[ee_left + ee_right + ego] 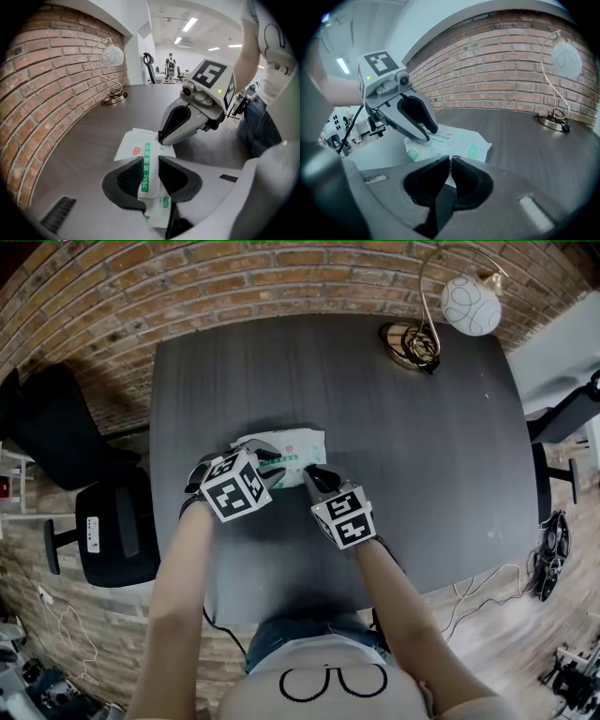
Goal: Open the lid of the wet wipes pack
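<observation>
A white wet wipes pack (292, 444) with green print lies flat near the middle of the dark table (422, 474). My left gripper (272, 472) reaches it from the near left, and its jaws are shut on the pack's lid flap (148, 164), the strip with the green stripe, which runs between the pads (129, 176). My right gripper (314, 474) comes from the near right with its jaws together. Its tip (161, 139) rests on the near edge of the pack (457, 140), beside the left gripper (423, 136). What lies under the flap is hidden.
A brass lamp with a white globe (470, 304) stands at the table's far right corner. A brick wall runs behind the table. A black chair (108, 526) stands left of the table, and cables lie on the floor at the right.
</observation>
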`<state>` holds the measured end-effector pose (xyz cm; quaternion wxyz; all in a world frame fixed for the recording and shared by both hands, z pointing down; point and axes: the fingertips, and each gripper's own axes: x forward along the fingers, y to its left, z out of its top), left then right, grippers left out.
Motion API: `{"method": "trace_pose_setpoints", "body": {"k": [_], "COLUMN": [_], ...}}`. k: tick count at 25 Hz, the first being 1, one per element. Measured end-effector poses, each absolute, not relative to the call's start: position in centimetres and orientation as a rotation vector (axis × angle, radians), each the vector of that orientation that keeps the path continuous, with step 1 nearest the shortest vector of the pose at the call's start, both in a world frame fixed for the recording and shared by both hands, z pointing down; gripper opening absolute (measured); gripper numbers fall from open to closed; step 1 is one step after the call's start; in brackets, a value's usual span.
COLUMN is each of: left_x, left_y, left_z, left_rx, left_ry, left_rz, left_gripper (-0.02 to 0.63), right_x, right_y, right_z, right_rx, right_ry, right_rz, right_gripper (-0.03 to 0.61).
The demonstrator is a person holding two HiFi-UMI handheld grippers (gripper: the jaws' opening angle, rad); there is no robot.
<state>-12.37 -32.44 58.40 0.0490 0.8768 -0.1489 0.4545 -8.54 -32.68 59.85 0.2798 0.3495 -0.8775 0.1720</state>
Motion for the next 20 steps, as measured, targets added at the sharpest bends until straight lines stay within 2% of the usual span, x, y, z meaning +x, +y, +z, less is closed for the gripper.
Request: {"method": "trace_pose_setpoints", "body": {"k": [10,20], "left_x": [-12.4,-13.3], "left_y": [-32.8,-35.4], "left_z": [57.0,54.3], "left_rx": [2.692,2.754], "left_ry": [-0.467,-0.647], "left_rz": [1.398,1.380], "left_gripper": [0.083,0.021], "right_x": [-8.5,-8.6], "right_y": [-32.6,-32.5], "right_z": [59.9,59.8], "right_rx": [0.932,0.931], "right_ry": [-2.351,-2.349], "right_rz": [0.463,0.463], "right_gripper": [0.018,0.018]}}
